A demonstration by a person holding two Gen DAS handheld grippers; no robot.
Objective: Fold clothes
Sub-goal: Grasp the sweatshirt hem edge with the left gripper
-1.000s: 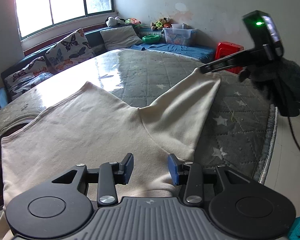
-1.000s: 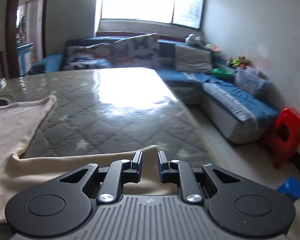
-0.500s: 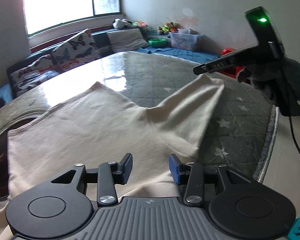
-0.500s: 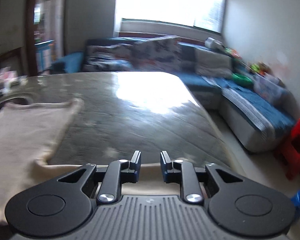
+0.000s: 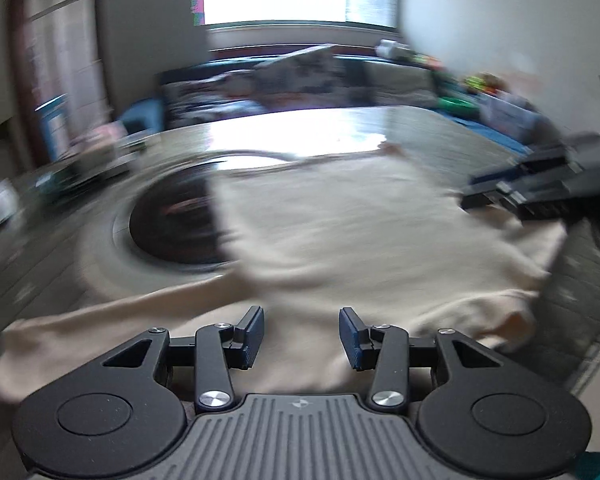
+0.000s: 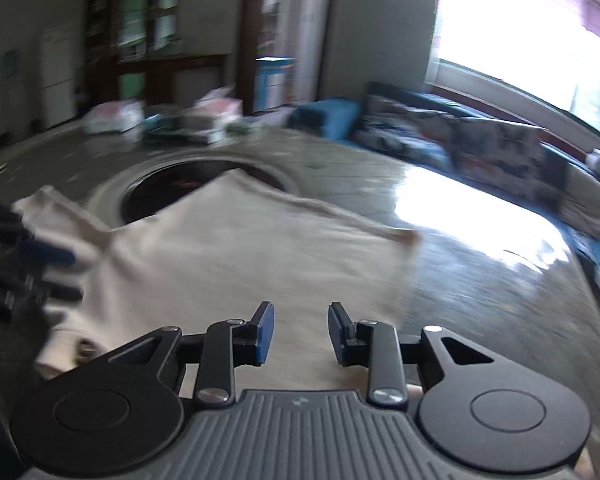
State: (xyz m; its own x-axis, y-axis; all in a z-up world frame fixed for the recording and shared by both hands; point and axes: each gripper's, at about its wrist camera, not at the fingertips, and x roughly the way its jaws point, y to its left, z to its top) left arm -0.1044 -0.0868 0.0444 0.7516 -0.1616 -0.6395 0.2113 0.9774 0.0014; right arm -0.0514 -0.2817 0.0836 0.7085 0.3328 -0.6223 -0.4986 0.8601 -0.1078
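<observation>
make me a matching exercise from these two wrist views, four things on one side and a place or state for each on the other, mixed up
Things:
1. cream fabric garment
2. left gripper
3. dark round recess in the table
4. blue sofa with patterned cushions

Places or states:
A. against the wall under the bright window
B. spread over the grey quilted table cover, one corner overlapping the recess
C. open, nothing between its blue pads
D. sunk into the table, partly hidden by cloth

Pairs: 1-B, 2-C, 3-D, 4-A
</observation>
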